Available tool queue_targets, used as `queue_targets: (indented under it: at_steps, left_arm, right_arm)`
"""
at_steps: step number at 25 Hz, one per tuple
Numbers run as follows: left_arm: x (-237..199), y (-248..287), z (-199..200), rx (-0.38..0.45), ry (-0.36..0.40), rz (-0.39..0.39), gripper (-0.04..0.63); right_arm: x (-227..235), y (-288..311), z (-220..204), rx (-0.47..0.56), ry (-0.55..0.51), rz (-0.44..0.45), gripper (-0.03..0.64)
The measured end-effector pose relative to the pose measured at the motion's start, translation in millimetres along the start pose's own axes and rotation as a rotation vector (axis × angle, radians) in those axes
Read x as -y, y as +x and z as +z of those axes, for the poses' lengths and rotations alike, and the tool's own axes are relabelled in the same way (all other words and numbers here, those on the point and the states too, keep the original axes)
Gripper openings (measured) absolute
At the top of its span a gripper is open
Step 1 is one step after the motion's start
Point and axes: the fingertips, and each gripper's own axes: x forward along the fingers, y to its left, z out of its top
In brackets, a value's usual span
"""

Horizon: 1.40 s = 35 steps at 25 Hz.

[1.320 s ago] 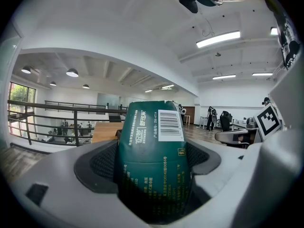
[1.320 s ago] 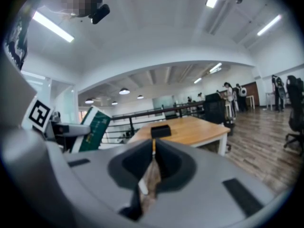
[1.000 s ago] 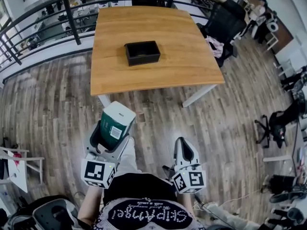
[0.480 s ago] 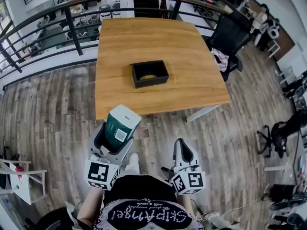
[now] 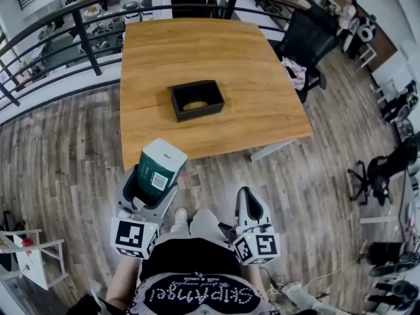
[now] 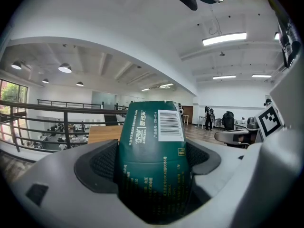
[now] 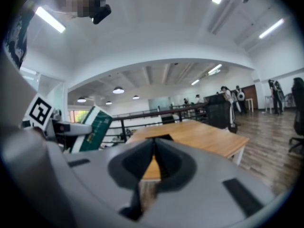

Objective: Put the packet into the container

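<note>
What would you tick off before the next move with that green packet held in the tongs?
1. Left tongs clamped on the packet: ok.
2. Right tongs shut, with nothing between them: ok.
3. Container open at the top and standing on the table: ok.
4. Packet above the container: not ok; it is held over the floor, short of the table's near edge.
5. Room inside the container for the packet: cannot tell; a yellowish thing lies in it.
</note>
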Motion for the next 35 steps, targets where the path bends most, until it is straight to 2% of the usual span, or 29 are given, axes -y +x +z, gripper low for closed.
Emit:
queue_targets:
  at_steps: [8, 17, 20, 30, 35]
  left_arm:
    - [-7.1, 13.3, 0.8, -0.018, -0.008, 0.016, 0.431]
    - [-19.7, 52.3, 8.2, -0.028, 0.008, 0.056, 0.431]
    - [-28.6, 69.0, 12.3, -0.025, 0.016, 0.095, 0.431]
    - [-60.7, 135.4, 42.0, 0.031, -0.025, 0.225, 0.431]
    - [-62.8, 160.4, 45.2, 0.03, -0.042, 0.259, 0.431]
  right_arm:
    - [0.7, 18.7, 4.8, -0.008, 0.004, 0.019, 0.038]
    - [20.6, 65.2, 13.6, -0.017, 0.005, 0.06, 0.038]
    - [30.5, 91.1, 23.1, -0.01, -0.01, 0.09, 0.038]
    - [71.5, 186.2, 60.5, -0.005, -0.041, 0.185, 0.038]
    - [91.0, 213.4, 66.8, -0.016, -0.041, 0.212, 0.038]
